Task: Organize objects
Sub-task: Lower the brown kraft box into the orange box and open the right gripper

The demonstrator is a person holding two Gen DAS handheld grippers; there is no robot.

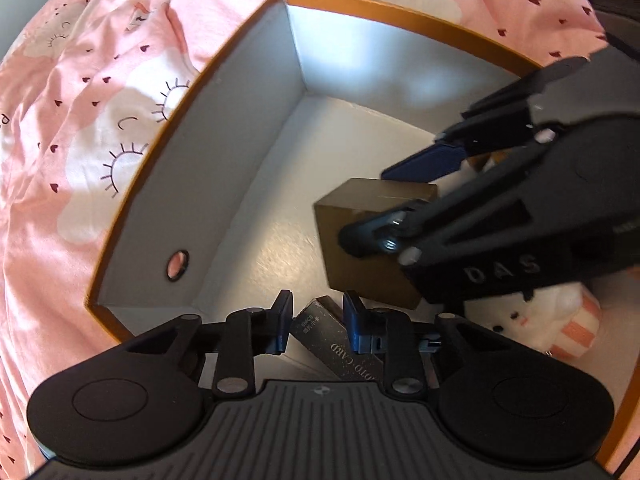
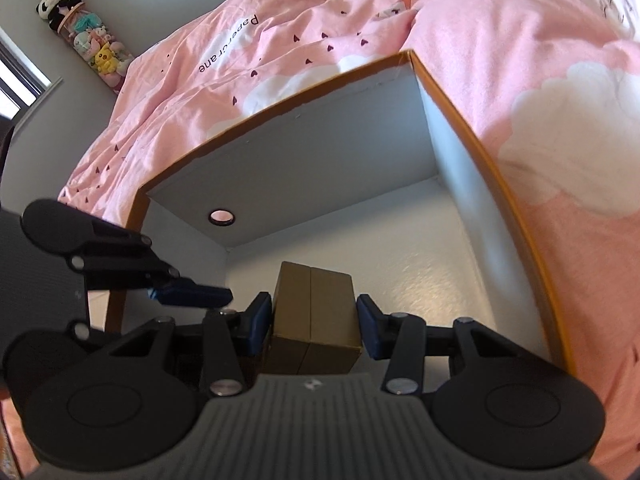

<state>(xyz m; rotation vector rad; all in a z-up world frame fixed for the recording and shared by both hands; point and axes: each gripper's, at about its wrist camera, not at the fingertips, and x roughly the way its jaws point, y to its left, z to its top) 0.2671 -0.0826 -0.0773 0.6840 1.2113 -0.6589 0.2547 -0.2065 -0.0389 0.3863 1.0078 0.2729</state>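
Note:
A large orange-rimmed storage box (image 1: 224,128) with white inner walls (image 2: 304,160) lies open on a pink bedspread. My right gripper (image 2: 314,324) is shut on a gold-brown carton (image 2: 316,304) and holds it low inside the box. In the left wrist view the same carton (image 1: 360,268) sits tilted between the right gripper's (image 1: 384,200) fingers. My left gripper (image 1: 318,320) points down into the box's near corner. Its pads press on both sides of a dark photo card box (image 1: 326,336). One blue fingertip (image 2: 200,295) of it shows in the right wrist view.
A white plush toy (image 1: 524,320) with a pink striped part lies in the box under the right gripper. A round finger hole (image 1: 178,264) pierces one wall. The pink bedspread (image 1: 80,120) surrounds the box. A hanging column of plush toys (image 2: 84,40) is on the far wall.

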